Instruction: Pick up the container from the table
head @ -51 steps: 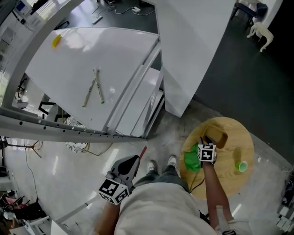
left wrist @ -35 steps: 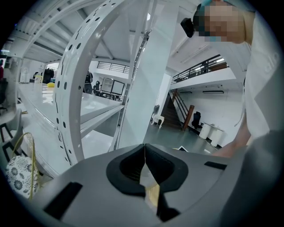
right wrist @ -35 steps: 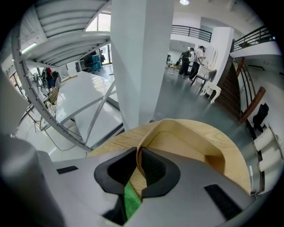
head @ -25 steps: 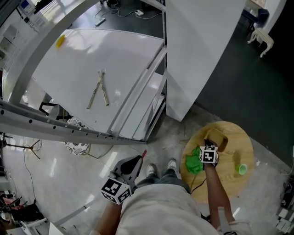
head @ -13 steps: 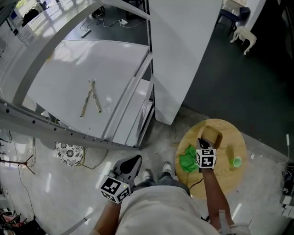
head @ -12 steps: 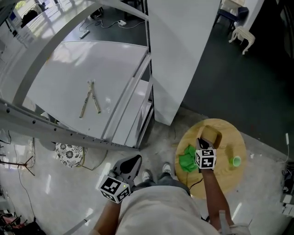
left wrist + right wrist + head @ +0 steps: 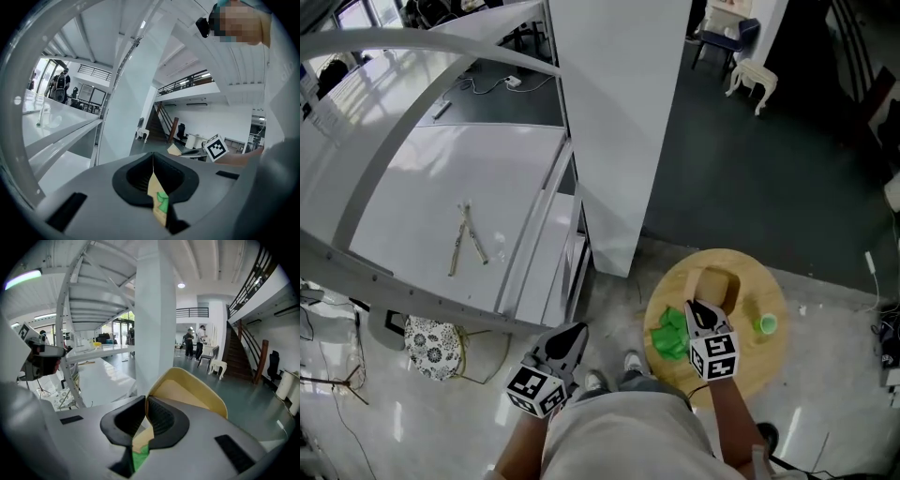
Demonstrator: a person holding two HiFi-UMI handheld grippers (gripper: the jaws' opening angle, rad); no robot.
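The tan container [image 7: 715, 284] hangs above the round wooden table [image 7: 759, 370], one wall pinched in your right gripper [image 7: 697, 309]. Keep that thin-wall grip firm and level, clear of the green cloth [image 7: 667, 332]. Your left gripper [image 7: 570, 337] is closed and empty.

This is an open-plan office or lab hall (bright, two storeys high). Ahead of the jaws of the right gripper [image 7: 146, 404] rise a white column [image 7: 154, 310], a staircase [image 7: 243, 348] and a railed mezzanine [image 7: 192, 311]. A white workbench [image 7: 103, 373] stands to their left.
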